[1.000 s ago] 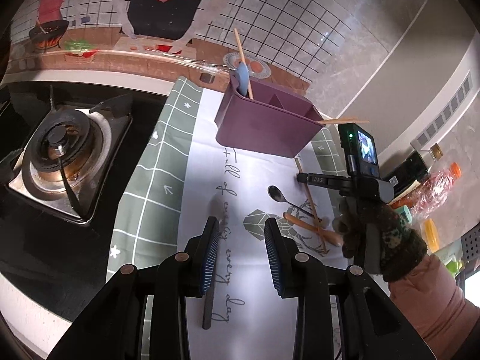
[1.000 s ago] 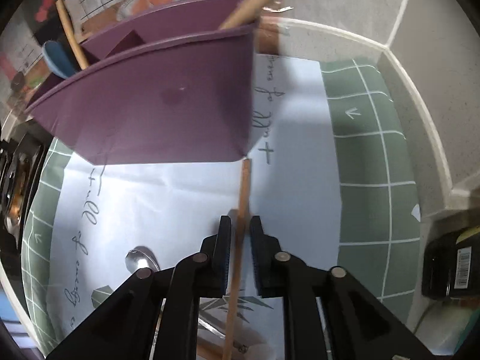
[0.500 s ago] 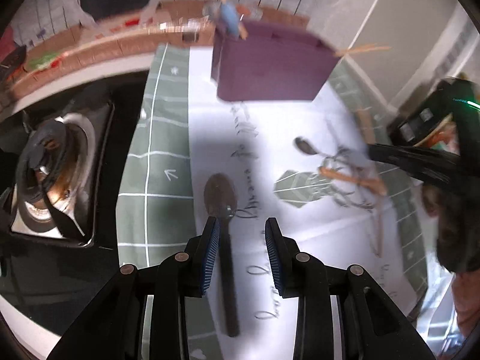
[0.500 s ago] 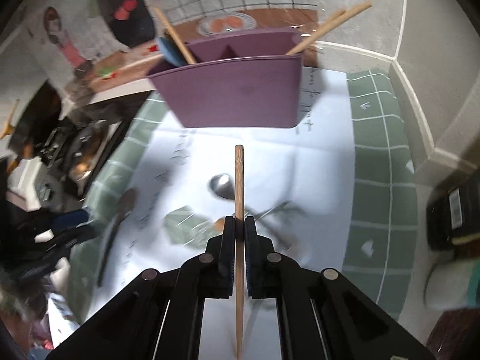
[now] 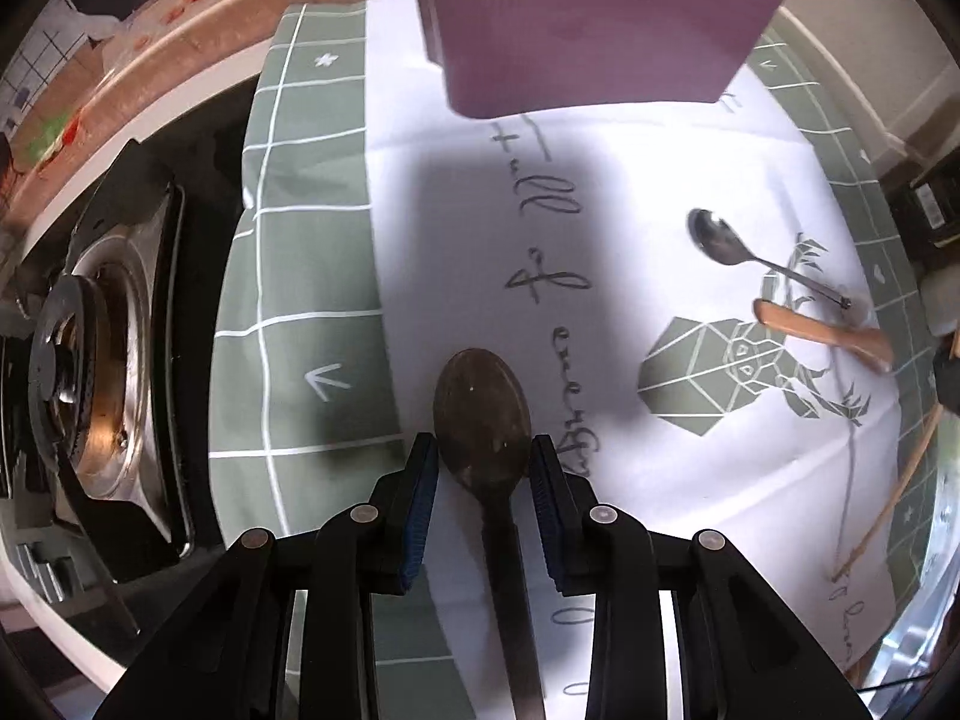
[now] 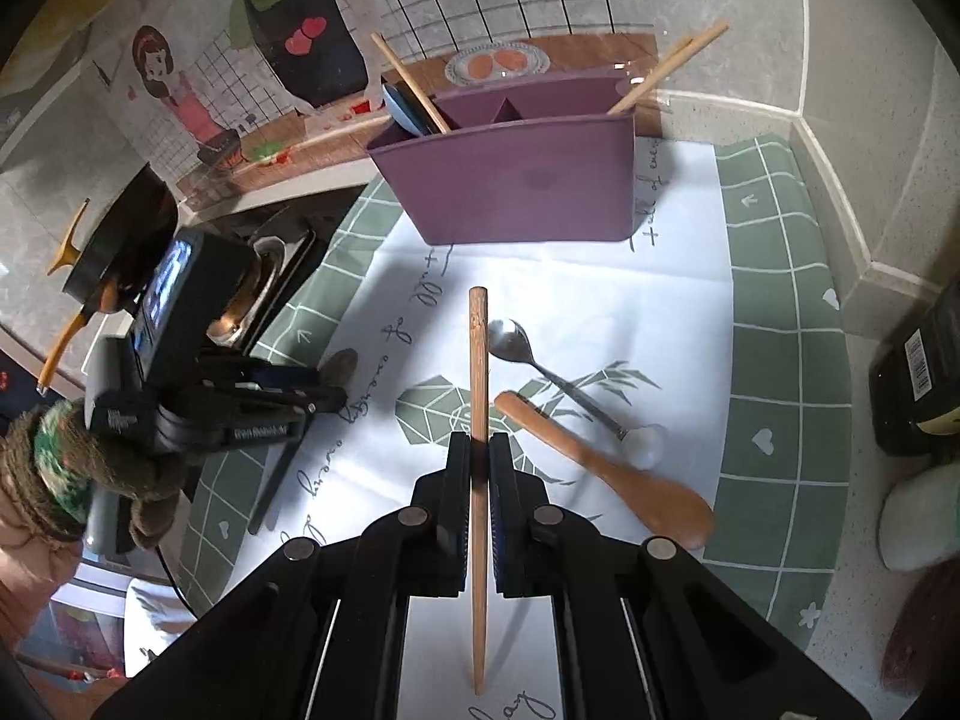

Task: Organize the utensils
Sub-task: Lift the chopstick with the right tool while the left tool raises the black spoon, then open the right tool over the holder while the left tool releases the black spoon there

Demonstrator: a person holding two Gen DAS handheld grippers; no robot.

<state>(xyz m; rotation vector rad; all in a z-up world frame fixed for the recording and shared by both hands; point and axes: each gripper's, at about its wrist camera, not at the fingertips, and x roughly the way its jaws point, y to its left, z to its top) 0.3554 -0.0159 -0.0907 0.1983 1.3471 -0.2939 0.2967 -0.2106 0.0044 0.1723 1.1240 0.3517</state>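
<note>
A purple utensil holder [image 6: 516, 174] stands at the far end of the mat [image 6: 774, 312], with chopsticks and a blue spoon in it; it also shows in the left wrist view [image 5: 588, 18]. My right gripper [image 6: 478, 450] is shut on a wooden chopstick [image 6: 478, 372], held above the mat. My left gripper [image 5: 483, 456] is open, low over the mat, its jaws either side of a dark spoon [image 5: 483, 414]. A metal spoon [image 5: 720, 237] and a wooden spoon [image 5: 822, 333] lie to the right. In the right wrist view the metal spoon [image 6: 510, 342] and wooden spoon [image 6: 606, 468] lie beside the chopstick.
A gas stove burner [image 5: 90, 360] sits left of the mat. A pan [image 6: 120, 228] rests on the stove. A dark bottle [image 6: 918, 372] stands at the right edge. The wall runs behind the holder.
My left gripper has dropped forward so the dark spoon's bowl now lies between its jaws. My right gripper has lifted the chopstick up and back from the holder.
</note>
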